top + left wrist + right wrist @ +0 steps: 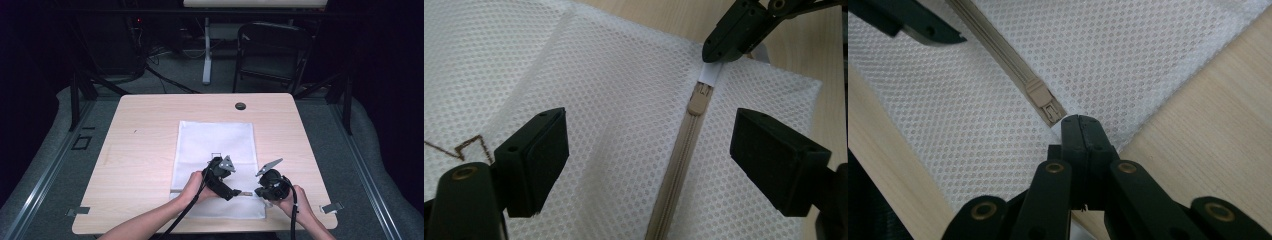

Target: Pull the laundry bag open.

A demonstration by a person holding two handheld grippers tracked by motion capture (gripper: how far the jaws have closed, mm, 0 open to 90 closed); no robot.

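Note:
A white mesh bag (215, 145) lies flat on the wooden table (145, 150), with a beige zipper (674, 175) running along its near edge. The zipper's slider (698, 102) sits close to the zipper's end, where a small white tab (710, 75) sticks out. My right gripper (1080, 122) is shut on that tab, just past the slider (1040, 97). My left gripper (651, 132) hovers open over the mesh, one jaw on each side of the zipper, pads clear of it. In the high view the left gripper (235, 192) and right gripper (257, 192) nearly meet.
A round cable hole (240, 106) sits near the table's far edge. A dark folding chair (272, 50) and a white stand leg (206, 55) are on the floor beyond. Bare wood (1208, 115) borders the bag to the right of my right gripper.

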